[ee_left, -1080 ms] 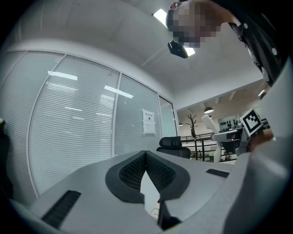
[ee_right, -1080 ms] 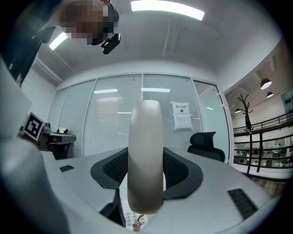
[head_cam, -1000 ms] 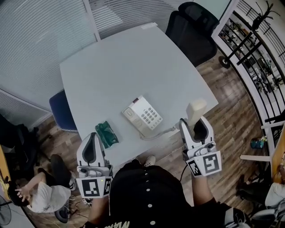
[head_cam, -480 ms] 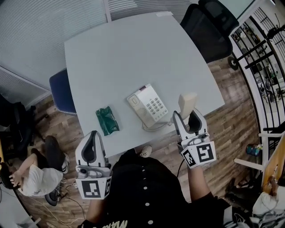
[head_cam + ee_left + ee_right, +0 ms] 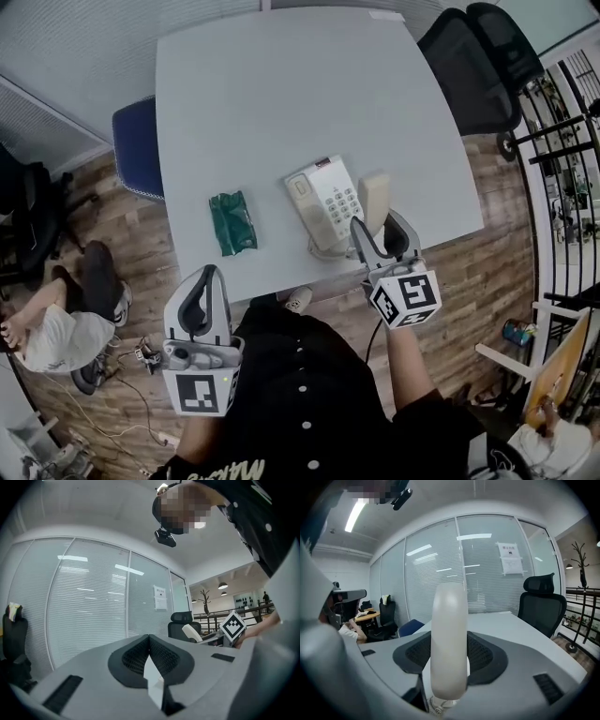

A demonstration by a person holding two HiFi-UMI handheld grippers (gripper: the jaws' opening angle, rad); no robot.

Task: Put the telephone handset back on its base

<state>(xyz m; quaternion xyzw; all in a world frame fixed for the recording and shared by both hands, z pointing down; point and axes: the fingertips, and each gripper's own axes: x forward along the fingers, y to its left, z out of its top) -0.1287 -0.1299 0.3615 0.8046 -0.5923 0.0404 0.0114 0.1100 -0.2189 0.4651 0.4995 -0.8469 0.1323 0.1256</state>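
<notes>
A white telephone base [image 5: 323,199] with a keypad lies near the front edge of the pale table [image 5: 281,94]. My right gripper [image 5: 379,234] is shut on the cream handset [image 5: 373,200], which stands upright just right of the base. In the right gripper view the handset [image 5: 449,644] fills the gap between the pads of the right gripper [image 5: 449,638], and its coiled cord [image 5: 436,708] hangs below. My left gripper [image 5: 204,276] hangs off the table's front edge, by my body. It is shut and holds nothing, its pads meeting in the left gripper [image 5: 149,637] view.
A green packet [image 5: 232,222] lies left of the phone. A black office chair [image 5: 478,61] stands at the table's far right corner and a blue chair [image 5: 139,145] at its left side. A person [image 5: 56,328] sits on the wooden floor at the left.
The right gripper has carried the handset left, from off the table's right front corner to right beside the base. The left gripper has stayed by my body.
</notes>
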